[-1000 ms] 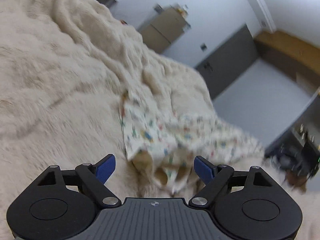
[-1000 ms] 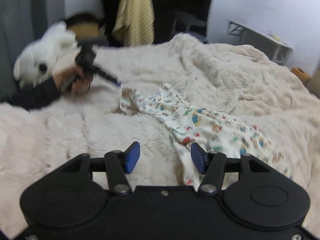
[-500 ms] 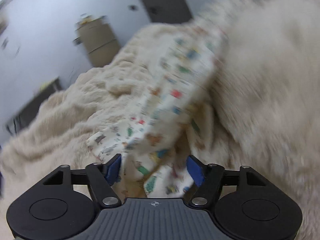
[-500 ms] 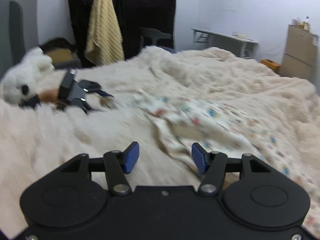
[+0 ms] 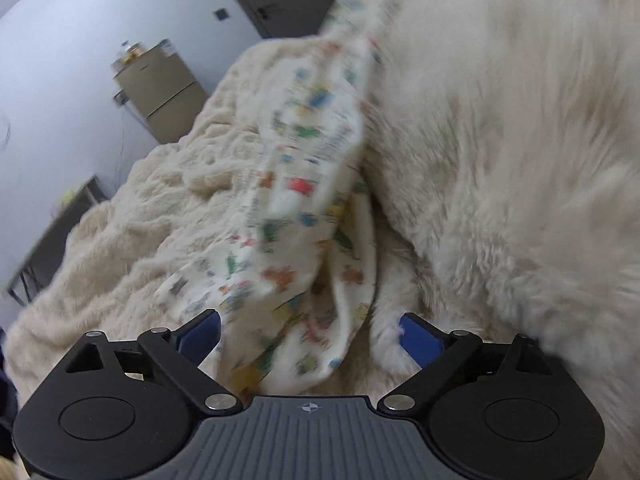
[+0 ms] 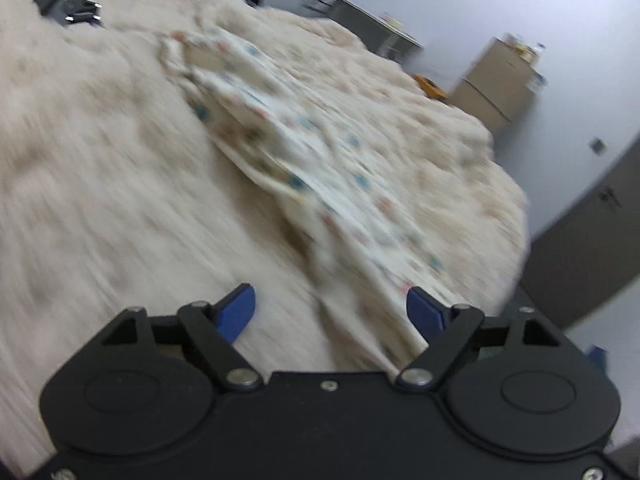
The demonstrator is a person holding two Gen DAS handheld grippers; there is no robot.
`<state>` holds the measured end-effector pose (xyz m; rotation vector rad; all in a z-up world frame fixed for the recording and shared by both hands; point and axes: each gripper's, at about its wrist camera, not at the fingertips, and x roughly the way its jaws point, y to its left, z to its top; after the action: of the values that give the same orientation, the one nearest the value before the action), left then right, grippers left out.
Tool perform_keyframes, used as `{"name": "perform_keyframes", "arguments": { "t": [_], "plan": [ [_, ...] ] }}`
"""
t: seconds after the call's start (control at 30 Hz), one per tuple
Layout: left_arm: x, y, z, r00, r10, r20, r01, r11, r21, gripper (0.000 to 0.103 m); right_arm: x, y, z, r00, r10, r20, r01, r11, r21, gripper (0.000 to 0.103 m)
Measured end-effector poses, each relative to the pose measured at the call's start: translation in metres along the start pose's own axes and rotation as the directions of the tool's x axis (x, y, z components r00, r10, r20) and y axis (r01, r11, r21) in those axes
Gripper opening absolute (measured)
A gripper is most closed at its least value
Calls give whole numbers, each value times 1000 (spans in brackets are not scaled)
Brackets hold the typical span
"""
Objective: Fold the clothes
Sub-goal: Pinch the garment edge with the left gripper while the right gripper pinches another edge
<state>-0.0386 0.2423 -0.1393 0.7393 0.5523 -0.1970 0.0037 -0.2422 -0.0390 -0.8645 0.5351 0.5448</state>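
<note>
- Left wrist view, far left: a grey desk [image 5: 52, 236] on thin dark legs stands against the pale wall, beyond the bed's edge.
- Left of the garment: a boxy tan cabinet [image 5: 160, 92] with small items on top, blurred.
- Bed blanket [image 5: 500, 160]: cream, long-pile plush with rumpled ridges; it fills the frame on both sides of the garment.
- Printed garment [image 5: 304, 208]: thin, smooth off-white fabric with small multicoloured figures; it lies crumpled in a long strip on the blanket, its near end bunched in soft folds between the left fingers.
- Left hand-held gripper [image 5: 310, 334]: black linkage body, ribbed grey plate, blue fingertip pads; fingers spread wide, one on each side of the garment's near end. A tuft of blanket pile touches the right-hand pad; whether the pads touch the cloth cannot be told.
- Right wrist view (heavily motion-blurred): the same garment [image 6: 312, 152] stretches diagonally across the blanket [image 6: 100, 168].
- Right hand-held gripper [image 6: 332, 310]: black body, blue pads; fingers spread, with the garment's near edge lying just inside the right-hand pad.
- Right of the garment: cabinet [image 6: 496, 80] and dark grey door [image 6: 592, 232].
</note>
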Motion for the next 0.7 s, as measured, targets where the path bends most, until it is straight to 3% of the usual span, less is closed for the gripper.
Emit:
{"name": "perform_keyframes", "arguments": {
  "t": [0.07, 0.13, 0.3, 0.37, 0.5, 0.6, 0.7],
  "plan": [
    [22, -12, 9, 996, 82, -23, -81, 996, 37, 90, 5, -10, -16, 997, -66, -43, 65, 998, -12, 83],
    [38, -20, 13, 992, 124, -39, -121, 990, 70, 78, 16, -18, -31, 989, -121, -82, 120, 993, -18, 83],
    [49, -12, 20, 981, 190, -48, -188, 981, 42, 27, 55, -12, -59, 990, -134, -34, 131, 988, -83, 83],
    [42, 2, 21, 973, 227, -38, -228, 974, -14, 19, 71, -3, -69, 991, -132, 13, 133, 980, -150, 83],
    [25, 34, 22, 969, 246, 2, -243, 960, -142, 13, 83, -1, -69, 982, -160, 101, 174, 974, -145, 83],
    [10, 55, 24, 972, 232, 33, -219, 948, -232, 12, 88, -1, -65, 969, -172, 178, 199, 969, -147, 83],
    [-4, 78, 26, 978, 198, 73, -164, 931, -326, 10, 93, 1, -60, 969, -160, 189, 197, 961, -196, 82]
  ]
}}
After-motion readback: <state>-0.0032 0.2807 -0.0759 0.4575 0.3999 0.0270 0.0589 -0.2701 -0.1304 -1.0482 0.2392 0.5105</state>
